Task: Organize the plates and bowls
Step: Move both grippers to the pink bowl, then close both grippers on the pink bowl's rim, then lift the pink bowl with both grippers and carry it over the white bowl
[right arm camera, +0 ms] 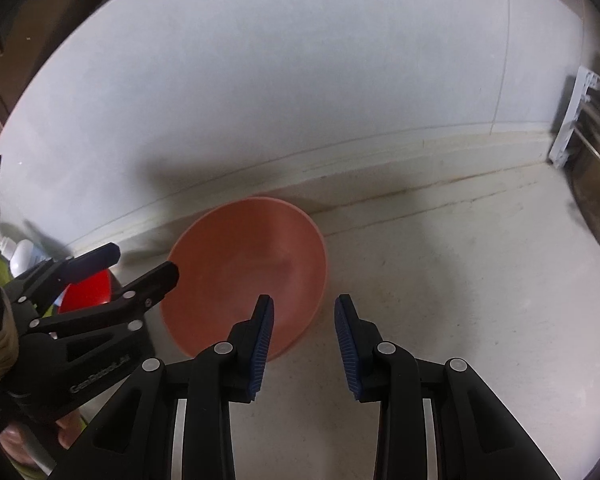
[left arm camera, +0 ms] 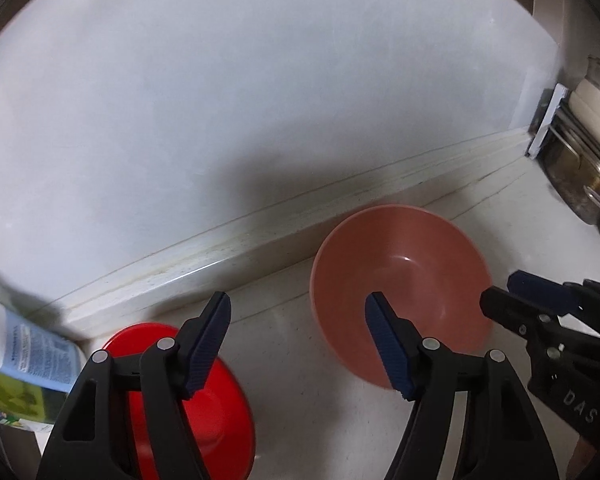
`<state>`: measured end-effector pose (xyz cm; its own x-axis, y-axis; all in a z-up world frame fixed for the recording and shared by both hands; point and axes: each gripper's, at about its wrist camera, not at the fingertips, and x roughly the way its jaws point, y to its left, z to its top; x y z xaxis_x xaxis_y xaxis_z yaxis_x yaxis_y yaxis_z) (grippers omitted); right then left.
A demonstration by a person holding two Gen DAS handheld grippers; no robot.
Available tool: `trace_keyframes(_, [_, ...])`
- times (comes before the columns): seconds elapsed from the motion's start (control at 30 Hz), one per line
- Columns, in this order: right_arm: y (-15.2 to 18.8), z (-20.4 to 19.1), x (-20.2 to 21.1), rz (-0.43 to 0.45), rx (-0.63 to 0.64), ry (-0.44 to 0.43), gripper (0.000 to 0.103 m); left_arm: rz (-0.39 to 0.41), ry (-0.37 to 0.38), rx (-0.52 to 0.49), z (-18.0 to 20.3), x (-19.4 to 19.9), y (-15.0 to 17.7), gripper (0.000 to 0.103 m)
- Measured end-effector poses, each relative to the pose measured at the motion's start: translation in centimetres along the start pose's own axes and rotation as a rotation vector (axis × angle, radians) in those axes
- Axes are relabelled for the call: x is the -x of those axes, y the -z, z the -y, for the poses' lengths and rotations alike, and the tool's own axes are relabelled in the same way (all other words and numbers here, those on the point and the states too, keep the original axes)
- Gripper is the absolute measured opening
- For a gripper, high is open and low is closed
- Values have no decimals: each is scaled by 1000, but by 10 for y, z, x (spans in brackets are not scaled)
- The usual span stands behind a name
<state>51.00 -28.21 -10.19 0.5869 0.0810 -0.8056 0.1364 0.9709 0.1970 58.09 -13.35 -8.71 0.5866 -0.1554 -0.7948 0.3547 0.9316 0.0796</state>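
The step in hand appears to be the approach to the salmon-pink round plastic bowl (left arm camera: 400, 292), which sits upright on the pale stone-look countertop (right arm camera: 460, 280), close to the low ledge at the foot of the grey-white wall (left arm camera: 260, 100). A glossy red shallow round dish (left arm camera: 216, 404) lies just to its left, beside a white-capped blue-labelled bottle (left arm camera: 24, 348). The left gripper (left arm camera: 298, 328) hangs above the gap between dish and bowl, jaws spread wide and holding nothing; one blue ribbed pad overlaps the bowl's near-left rim in the left wrist view. The right gripper (right arm camera: 304, 328) points forward and down toward the bowl's near-right edge, jaws likewise apart and empty. Neither is seen touching the bowl. The next move likely calls for one gripper to straddle the rim before closing. A metal dish rack holding pale plates (left arm camera: 588, 120) stands at far right, a probable destination.
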Motion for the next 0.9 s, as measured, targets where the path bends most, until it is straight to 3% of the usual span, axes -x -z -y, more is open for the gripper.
trace_keyframes(0.13, [1, 0, -7, -19, -8, -7, 32, -42, 13, 11, 3, -16, -3, 60])
trace_keyframes(0.33, [0, 4, -14, -42, -33, -13, 22, -86, 13, -9, 10, -32, -7, 44])
trace_keyframes(0.5, [1, 6, -15, -47, -39, -5, 15, -144, 46, 8, 11, -44, -7, 17])
trace_keyframes(0.63, [0, 4, -15, -50, -42, 7, 14, -148, 38, 24, 11, -44, -6, 12])
trace_keyframes(0.9, [-2, 6, -7, -34, -55, -6, 14, -123, 37, 27, 6, -18, -1, 12])
